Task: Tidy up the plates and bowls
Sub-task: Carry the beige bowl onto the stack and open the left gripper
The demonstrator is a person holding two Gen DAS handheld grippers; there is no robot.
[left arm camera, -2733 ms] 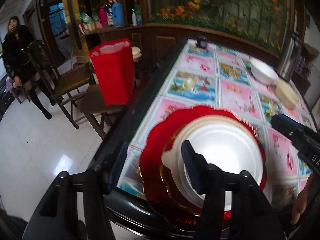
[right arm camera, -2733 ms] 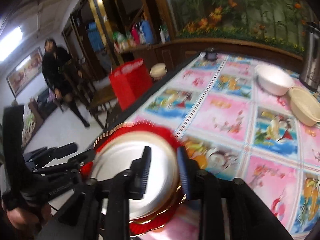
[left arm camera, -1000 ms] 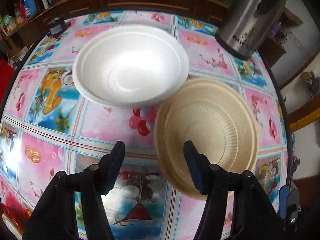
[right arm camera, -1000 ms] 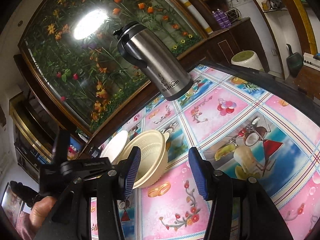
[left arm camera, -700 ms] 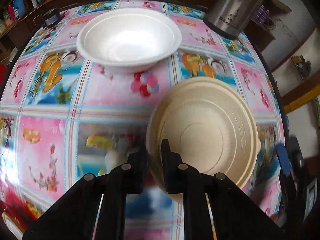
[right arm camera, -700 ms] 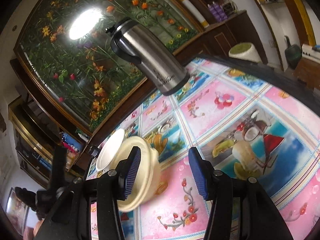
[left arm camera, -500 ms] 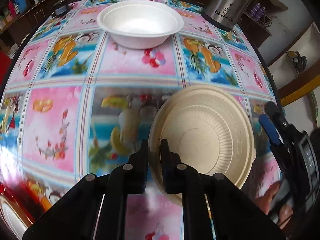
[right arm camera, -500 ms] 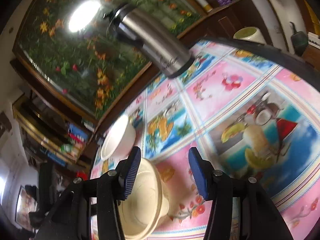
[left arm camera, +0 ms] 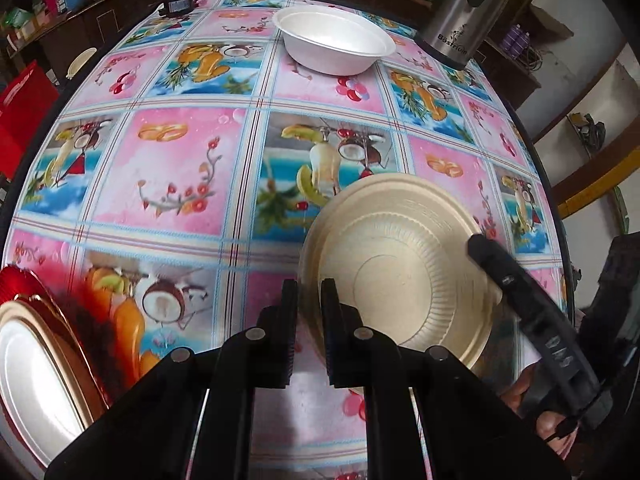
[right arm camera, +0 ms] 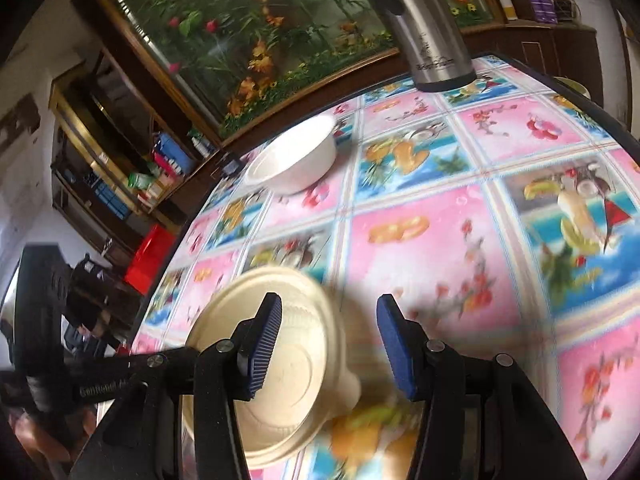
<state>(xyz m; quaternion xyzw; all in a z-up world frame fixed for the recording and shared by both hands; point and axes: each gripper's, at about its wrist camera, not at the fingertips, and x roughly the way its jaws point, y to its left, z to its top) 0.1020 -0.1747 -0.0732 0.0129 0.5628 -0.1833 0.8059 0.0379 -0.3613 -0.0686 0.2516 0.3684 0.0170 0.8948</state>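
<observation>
Left hand-held gripper [left arm camera: 308,312] clamped on the near rim of the beige ribbed bowl [left arm camera: 400,268], fingers pinching the wall from both sides; the bowl sits tilted over the fruit-print tablecloth of the surface [left arm camera: 180,168], and contact with the cloth cannot be judged. Right hand-held gripper [right arm camera: 328,344] open, blue pads spread wide, empty, just beside the same bowl [right arm camera: 280,364]. White foam bowl [left arm camera: 334,38] upright at the far side of the surface, near the steel thermos [left arm camera: 464,8]. Stack of plates, white plate on gold on red [left arm camera: 32,364], at the near left edge
</observation>
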